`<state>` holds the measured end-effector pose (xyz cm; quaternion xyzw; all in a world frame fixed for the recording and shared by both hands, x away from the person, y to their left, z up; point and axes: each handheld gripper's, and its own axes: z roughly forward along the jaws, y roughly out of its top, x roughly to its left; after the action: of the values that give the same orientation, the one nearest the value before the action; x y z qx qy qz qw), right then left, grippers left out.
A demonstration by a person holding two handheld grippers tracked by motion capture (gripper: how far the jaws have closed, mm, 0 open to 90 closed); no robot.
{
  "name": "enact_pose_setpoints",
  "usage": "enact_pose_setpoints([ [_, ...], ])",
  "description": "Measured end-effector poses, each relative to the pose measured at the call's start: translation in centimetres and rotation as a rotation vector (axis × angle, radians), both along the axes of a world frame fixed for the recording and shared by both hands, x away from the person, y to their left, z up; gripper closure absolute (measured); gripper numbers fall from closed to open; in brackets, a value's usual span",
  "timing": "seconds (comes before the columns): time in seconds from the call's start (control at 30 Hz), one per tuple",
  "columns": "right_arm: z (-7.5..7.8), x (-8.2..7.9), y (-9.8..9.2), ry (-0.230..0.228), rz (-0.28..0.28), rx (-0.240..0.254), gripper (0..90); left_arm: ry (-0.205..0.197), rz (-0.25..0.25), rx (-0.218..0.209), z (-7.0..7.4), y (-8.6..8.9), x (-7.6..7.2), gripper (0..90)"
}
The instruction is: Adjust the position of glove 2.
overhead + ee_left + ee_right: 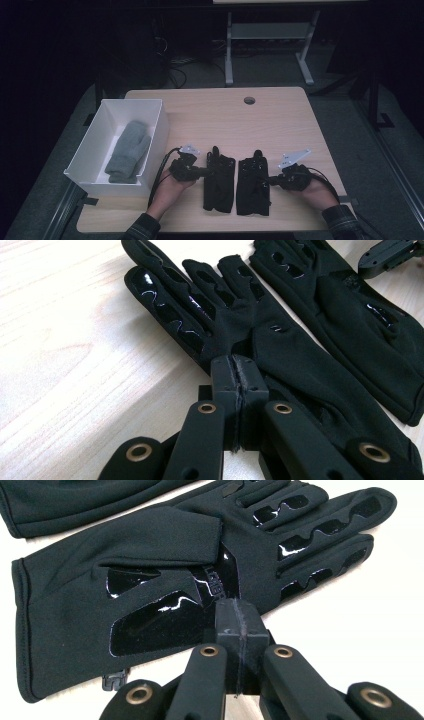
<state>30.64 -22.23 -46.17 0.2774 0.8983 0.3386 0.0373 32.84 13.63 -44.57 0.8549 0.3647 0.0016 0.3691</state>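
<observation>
- Two black gloves lie side by side on the desk (300,130), fingers pointing away from us — long axes parallel.
- Our left tongs (235,371) are pressed together on the outer edge of the left glove (219,177), near the thumb.
- Our right tongs (240,616) are also pressed together, pinching the right glove (253,180) at its outer edge.
- The white box (150,150) with a grey item (128,151) stands to the left — the left hand is nearer to it.
</observation>
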Motion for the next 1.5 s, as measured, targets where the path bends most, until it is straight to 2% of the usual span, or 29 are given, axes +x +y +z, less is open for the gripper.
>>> enact_pose_setpoints([
  [0.13, -0.1, 0.0, 0.2, 0.002, 0.011, 0.002, 90.0, -0.002, -0.007, -0.001, 0.0, -0.4, 0.1, 88.9],
  [0.23, -0.1, 0.0, 0.3, -0.007, 0.019, -0.003, 90.0, -0.002, -0.01, -0.034, 0.4, -0.5, 0.0, 88.9],
  [0.4, -0.2, 0.0, 0.7, 0.013, 0.029, 0.023, 90.0, -0.003, -0.007, -0.077, 1.2, 0.0, 0.2, 88.9],
  [0.63, -0.2, -0.1, 2.1, 0.017, 0.07, 0.032, 90.0, -0.019, -0.01, -0.117, 2.3, 0.8, 0.4, 88.9],
  [0.8, -0.2, -0.2, 3.0, 0.023, 0.085, 0.041, 90.0, -0.016, -0.02, -0.143, 2.8, 0.9, 0.3, 88.9],
  [0.9, -0.3, -0.1, 3.3, 0.01, 0.097, 0.034, 90.0, -0.01, -0.029, -0.158, 3.0, 0.9, 0.3, 88.9],
  [1.0, -0.2, -0.2, 3.6, 0.018, 0.099, 0.041, 90.0, -0.005, -0.036, -0.179, 3.2, 0.6, 0.2, 88.9],
  [1.1, -0.1, -0.3, 4.0, 0.02, 0.106, 0.05, 90.0, -0.003, -0.054, -0.189, 3.4, 0.2, 0.1, 88.9],
  [1.3, -0.2, -0.3, 4.7, 0.008, 0.131, 0.033, 90.0, -0.002, -0.092, -0.203, 3.7, -0.8, -0.2, 89.0],
  [1.5, -0.2, -0.5, 5.1, 0.02, 0.132, 0.043, 90.0, 0.01, -0.131, -0.215, 3.8, -1.9, -0.4, 89.0],
])
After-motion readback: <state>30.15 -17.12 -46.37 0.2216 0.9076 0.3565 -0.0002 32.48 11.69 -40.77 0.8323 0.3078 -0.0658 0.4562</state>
